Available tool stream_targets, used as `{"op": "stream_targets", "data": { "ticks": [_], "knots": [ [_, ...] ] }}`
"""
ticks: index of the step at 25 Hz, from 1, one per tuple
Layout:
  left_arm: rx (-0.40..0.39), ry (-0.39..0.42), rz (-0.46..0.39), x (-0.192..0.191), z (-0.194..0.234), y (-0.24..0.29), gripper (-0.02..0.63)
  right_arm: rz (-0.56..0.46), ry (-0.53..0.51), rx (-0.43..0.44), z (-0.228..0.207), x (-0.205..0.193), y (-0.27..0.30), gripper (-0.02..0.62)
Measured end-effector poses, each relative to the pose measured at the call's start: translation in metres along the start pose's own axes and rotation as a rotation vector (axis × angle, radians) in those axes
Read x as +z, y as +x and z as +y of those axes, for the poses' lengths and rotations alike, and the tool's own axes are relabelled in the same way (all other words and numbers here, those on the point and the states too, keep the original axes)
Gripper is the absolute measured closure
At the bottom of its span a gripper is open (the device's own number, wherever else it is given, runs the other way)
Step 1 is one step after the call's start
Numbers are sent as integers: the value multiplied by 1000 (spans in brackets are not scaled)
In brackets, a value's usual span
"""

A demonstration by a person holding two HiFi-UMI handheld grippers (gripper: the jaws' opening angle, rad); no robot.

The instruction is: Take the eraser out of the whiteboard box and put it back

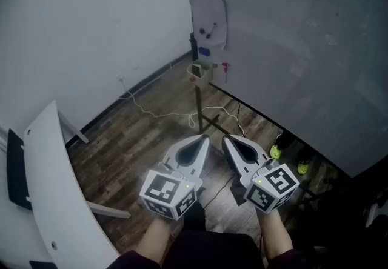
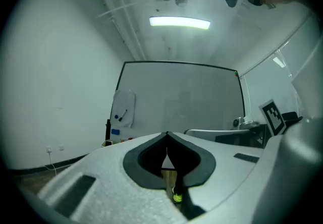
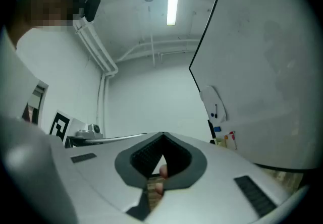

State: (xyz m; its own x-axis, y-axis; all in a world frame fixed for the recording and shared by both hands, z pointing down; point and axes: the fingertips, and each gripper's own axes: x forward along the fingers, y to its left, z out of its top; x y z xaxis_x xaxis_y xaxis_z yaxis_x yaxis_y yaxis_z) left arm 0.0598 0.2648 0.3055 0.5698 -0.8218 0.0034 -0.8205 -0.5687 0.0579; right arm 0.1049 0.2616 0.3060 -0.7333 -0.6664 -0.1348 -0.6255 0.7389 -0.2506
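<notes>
Closest in, the left gripper (image 1: pixel 202 139) and right gripper (image 1: pixel 228 139) sit side by side, marker cubes toward the camera and tips aimed at the whiteboard (image 1: pixel 291 49). Each pair of fingers is closed tip to tip with nothing between them. I judge this an idle carrying pose, since nothing is within reach yet.

At the whiteboard's left edge hangs a white pouch (image 1: pixel 209 16) holding markers. Just under it is a small blue block (image 1: pixel 204 52), probably the eraser. Below that, by the whiteboard's lower left corner, is a small open box (image 1: pixel 197 71). Whether the block rests in the box or clings to the whiteboard above it is too small to tell. All of this lies well apart from the fingers, straight ahead of them — so closing in on the whiteboard looks like the first step.
</notes>
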Motion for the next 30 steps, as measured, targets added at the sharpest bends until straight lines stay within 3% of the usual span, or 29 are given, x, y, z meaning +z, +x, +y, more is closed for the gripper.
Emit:
{"op": "stream_targets", "data": {
  "ticks": [30],
  "knots": [
    [17, 2, 51, -17, 31, 35, 600, 14, 30, 28, -32, -10, 29, 592]
  ]
}}
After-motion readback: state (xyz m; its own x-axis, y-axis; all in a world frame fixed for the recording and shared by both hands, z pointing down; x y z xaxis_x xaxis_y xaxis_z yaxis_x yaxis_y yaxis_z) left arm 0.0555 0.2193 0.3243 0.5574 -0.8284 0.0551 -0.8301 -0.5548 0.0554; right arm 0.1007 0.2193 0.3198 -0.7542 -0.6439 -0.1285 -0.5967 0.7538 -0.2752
